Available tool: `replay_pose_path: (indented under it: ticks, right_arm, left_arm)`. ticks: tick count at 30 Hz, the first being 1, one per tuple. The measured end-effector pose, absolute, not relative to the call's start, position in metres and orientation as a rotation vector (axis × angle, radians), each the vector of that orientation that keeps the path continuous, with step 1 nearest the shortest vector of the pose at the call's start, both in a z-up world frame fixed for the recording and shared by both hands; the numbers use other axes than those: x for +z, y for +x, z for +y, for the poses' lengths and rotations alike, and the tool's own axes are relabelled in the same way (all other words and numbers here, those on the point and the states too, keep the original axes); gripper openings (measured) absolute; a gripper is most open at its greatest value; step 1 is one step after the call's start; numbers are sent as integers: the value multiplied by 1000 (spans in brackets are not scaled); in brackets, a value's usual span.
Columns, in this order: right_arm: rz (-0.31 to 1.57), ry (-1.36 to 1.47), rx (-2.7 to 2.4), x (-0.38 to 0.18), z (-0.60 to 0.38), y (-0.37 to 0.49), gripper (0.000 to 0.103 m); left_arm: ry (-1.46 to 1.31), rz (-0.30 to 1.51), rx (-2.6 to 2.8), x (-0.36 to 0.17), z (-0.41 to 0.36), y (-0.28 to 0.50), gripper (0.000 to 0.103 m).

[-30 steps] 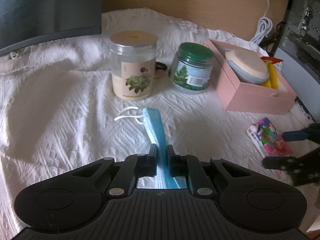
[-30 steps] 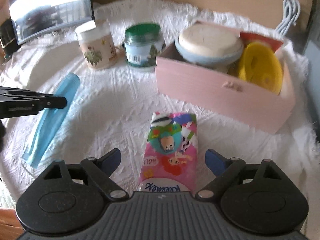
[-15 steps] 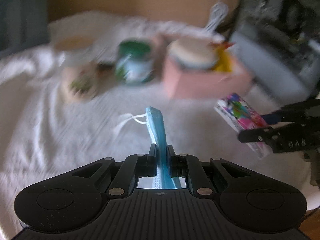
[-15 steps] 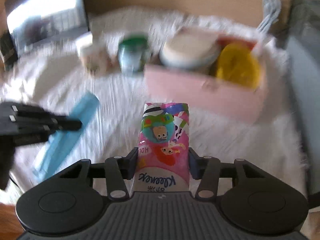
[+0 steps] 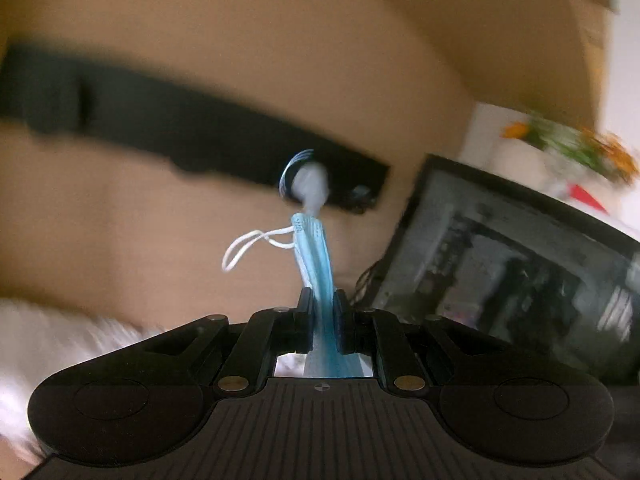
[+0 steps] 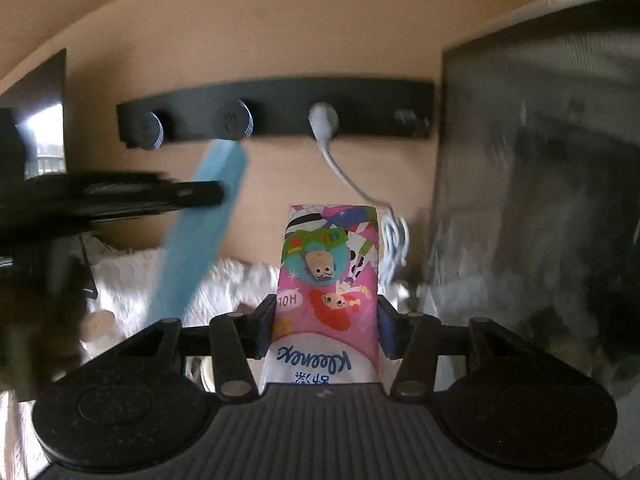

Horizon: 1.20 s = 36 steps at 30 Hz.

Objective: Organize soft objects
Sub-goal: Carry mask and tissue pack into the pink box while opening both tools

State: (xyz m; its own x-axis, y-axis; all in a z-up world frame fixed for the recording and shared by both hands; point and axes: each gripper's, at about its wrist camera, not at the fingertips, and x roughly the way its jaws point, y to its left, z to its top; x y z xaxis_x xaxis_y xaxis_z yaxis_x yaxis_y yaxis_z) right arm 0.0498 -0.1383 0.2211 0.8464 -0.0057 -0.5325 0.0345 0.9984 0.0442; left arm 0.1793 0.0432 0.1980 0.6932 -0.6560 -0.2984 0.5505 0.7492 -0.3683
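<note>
Both tongs are loaded right now. Nearest in the right wrist view, the right tongs (image 6: 326, 330) are pinching a tissue pack (image 6: 330, 276) by its two long sides, and it sticks straight out, well clear of the white cloth (image 6: 236, 284) below. The left tongs (image 5: 323, 322) are pressed together on a folded blue face mask (image 5: 316, 264), edge-on, with its white ear loop (image 5: 250, 246) dangling off to the left. From the right side you can see the same mask held up in the air, slanting up toward the wall.

Farther back is a black power strip (image 6: 280, 110) on the tan wall with a white plug (image 6: 323, 118) in it, and a dark screen on the right. Both views are blurry.

My guess is both items are mid-carry toward wherever they get stored, and that spot isn't in view. Tips: keep both squeezes steady, don't let the ear loop snag on the cord, tilt back down before aiming, and drop off one item at a time.
</note>
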Motion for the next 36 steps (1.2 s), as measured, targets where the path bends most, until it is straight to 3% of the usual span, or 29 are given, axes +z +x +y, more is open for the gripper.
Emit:
replay_pose_path:
  ticks: [6,10,20,27,33,36]
  right_arm:
    - [692,75,-53,170,-155,57,50]
    - [739,86,-42,150,-160,65,50]
    - [737,185,110,126,-132,123,50]
    - [898,191,61,69,-133,164,50]
    - [877,159,80,71,-127,156,51]
    - [865,129,81,85,-127,149,56]
  left_arm:
    - [-183,733,-577,90,-3,235,20]
    - [-175,827,-500,59,-4,248,20]
    - [-435,884,-562,80,45,255,21]
    - [-286,804,-605,108,49,232,21]
    - [-349,796,-608,109,40,241,21]
    - [-420,838,-578,99,30,258,21]
